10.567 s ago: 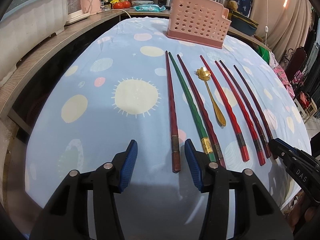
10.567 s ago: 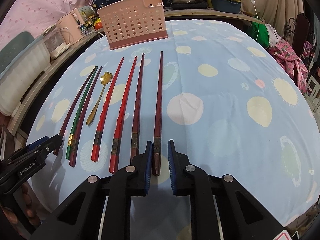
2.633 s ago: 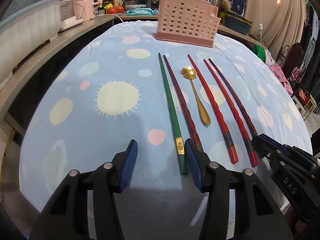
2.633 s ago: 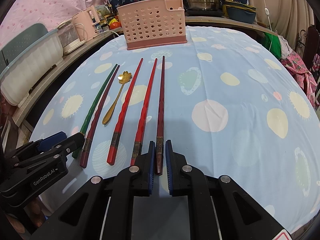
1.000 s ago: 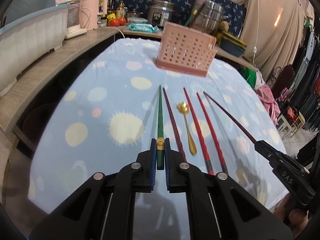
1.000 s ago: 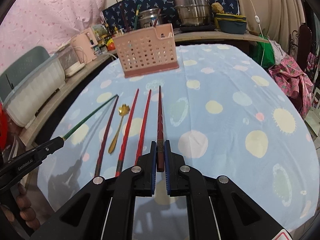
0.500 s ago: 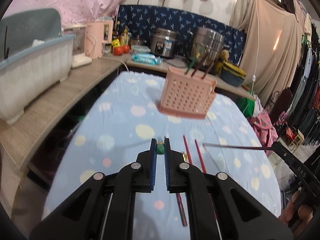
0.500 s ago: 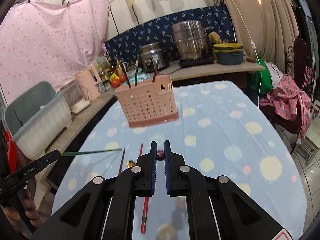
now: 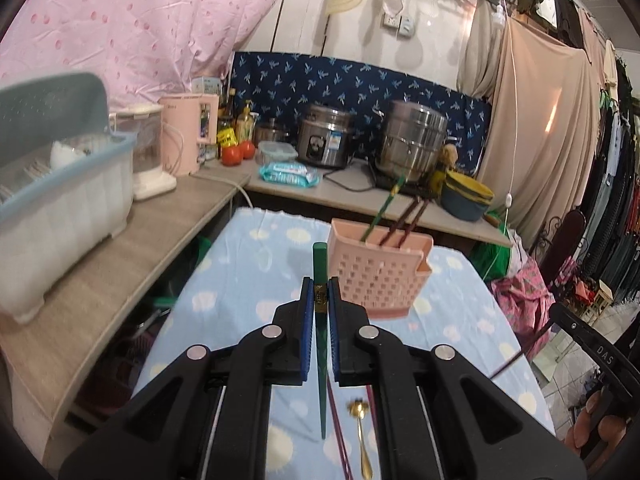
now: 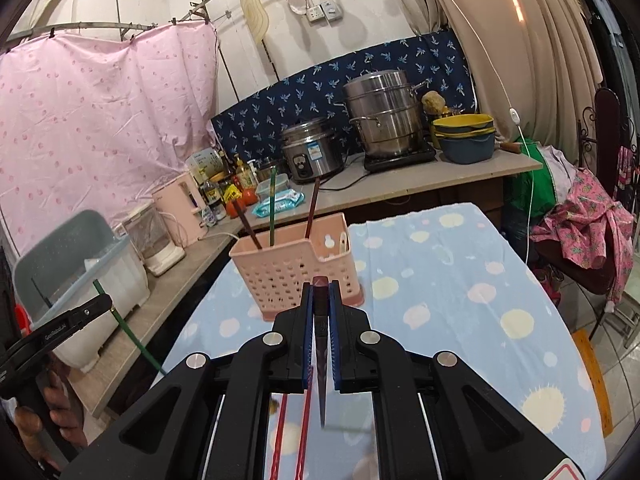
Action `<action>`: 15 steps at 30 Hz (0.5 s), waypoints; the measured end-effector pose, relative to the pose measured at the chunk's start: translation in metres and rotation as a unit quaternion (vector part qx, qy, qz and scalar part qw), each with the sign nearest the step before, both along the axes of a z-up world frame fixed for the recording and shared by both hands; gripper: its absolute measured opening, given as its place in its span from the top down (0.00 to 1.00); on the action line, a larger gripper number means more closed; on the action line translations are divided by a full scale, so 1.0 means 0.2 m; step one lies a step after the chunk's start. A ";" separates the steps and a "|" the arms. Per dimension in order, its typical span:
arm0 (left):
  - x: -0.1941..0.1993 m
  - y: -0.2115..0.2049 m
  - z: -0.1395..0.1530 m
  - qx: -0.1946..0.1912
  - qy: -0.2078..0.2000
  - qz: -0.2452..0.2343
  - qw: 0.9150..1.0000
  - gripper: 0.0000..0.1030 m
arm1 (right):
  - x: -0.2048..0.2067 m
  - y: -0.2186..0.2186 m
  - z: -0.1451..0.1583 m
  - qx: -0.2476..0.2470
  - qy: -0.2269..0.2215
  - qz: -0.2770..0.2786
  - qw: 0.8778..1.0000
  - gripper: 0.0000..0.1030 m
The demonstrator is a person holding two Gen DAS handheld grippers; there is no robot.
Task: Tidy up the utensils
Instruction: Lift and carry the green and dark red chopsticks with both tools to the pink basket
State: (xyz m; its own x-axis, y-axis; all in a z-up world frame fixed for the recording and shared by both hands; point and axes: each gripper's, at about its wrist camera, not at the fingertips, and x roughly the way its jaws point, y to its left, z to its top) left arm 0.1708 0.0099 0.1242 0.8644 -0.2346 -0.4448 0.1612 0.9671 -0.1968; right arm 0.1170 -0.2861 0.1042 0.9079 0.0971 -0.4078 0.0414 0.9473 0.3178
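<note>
The left gripper (image 9: 319,300) is clenched on a green chopstick (image 9: 320,268) and the right gripper (image 10: 320,312) on a dark red chopstick (image 10: 320,284), both near the pink basket (image 10: 296,276).

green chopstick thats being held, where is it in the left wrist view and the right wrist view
Left wrist view: green chopstick stands at centre, clamped in the left claw, tip hanging down.
Right wrist view: a thin green line at the left edge, slanting below the other claw.
Shared landmark: the pink basket on the blue spotted cloth.
</note>
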 end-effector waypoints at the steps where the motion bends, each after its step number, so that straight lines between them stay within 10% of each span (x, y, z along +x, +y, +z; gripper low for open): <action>1: 0.02 0.00 0.03 -0.003 -0.004 -0.001 1.000 0.93 | 0.02 -0.01 0.02 0.001 -0.003 0.000 1.000 0.93; 15: 0.30 -0.07 0.52 -0.022 -0.120 0.006 0.992 0.93 | 0.40 -0.11 0.40 0.002 -0.089 -0.020 0.996 0.93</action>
